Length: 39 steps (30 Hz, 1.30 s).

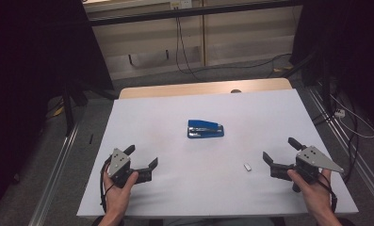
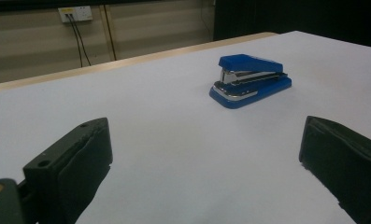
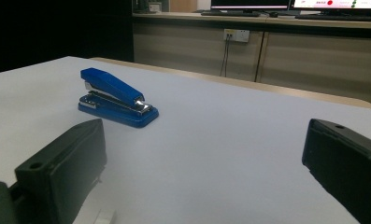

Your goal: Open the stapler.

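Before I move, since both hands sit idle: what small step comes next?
Probably ease the right hand-held gripper toward the small white piece lying just beside it. Its jaws stand open and empty, and the blue stapler sits farther off mid-table.

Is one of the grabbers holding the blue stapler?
No, the blue stapler sits alone mid-table, with the left gripper and right gripper both open and apart from it.

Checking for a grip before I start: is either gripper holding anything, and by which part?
Nothing is held. The left gripper and right gripper are both open and empty, apart from the blue stapler.
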Available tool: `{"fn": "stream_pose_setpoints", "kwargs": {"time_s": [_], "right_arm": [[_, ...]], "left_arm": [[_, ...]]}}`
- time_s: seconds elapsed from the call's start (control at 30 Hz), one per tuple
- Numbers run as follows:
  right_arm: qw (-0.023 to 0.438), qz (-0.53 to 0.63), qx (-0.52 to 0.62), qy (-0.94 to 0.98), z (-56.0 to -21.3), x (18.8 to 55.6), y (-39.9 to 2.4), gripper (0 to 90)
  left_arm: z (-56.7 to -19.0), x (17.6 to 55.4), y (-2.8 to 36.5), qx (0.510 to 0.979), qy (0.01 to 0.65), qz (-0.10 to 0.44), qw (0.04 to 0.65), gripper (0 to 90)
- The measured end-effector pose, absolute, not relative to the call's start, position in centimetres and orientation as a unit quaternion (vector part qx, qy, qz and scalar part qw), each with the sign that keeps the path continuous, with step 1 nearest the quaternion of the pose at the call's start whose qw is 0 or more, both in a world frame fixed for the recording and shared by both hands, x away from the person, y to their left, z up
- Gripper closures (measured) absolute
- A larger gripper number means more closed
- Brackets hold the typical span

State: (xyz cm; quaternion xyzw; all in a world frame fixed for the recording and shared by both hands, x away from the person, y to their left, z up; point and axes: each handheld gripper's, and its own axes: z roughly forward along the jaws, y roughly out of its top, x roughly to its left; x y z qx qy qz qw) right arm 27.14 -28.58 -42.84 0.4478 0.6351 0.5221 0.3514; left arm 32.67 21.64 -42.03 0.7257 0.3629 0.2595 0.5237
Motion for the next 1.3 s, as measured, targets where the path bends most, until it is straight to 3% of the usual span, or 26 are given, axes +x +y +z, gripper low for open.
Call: {"fn": "stream_pose_setpoints", "kwargs": {"time_s": [0.87,1.13,1.3], "right_arm": [[0.316,0.515,0.435,0.668,-42.8,28.5,-27.3,0.4],[0.304,0.518,0.424,0.678,-42.5,29.5,-26.6,1.0],[0.278,0.527,0.427,0.680,-42.6,29.9,-25.9,1.4]], "left_arm": [[-42.4,34.1,21.2,0.737,0.367,0.247,0.511,4.2],[-42.7,34.8,20.4,0.765,0.349,0.244,0.483,8.6],[-42.7,35.1,20.0,0.767,0.350,0.236,0.482,8.6]]}}
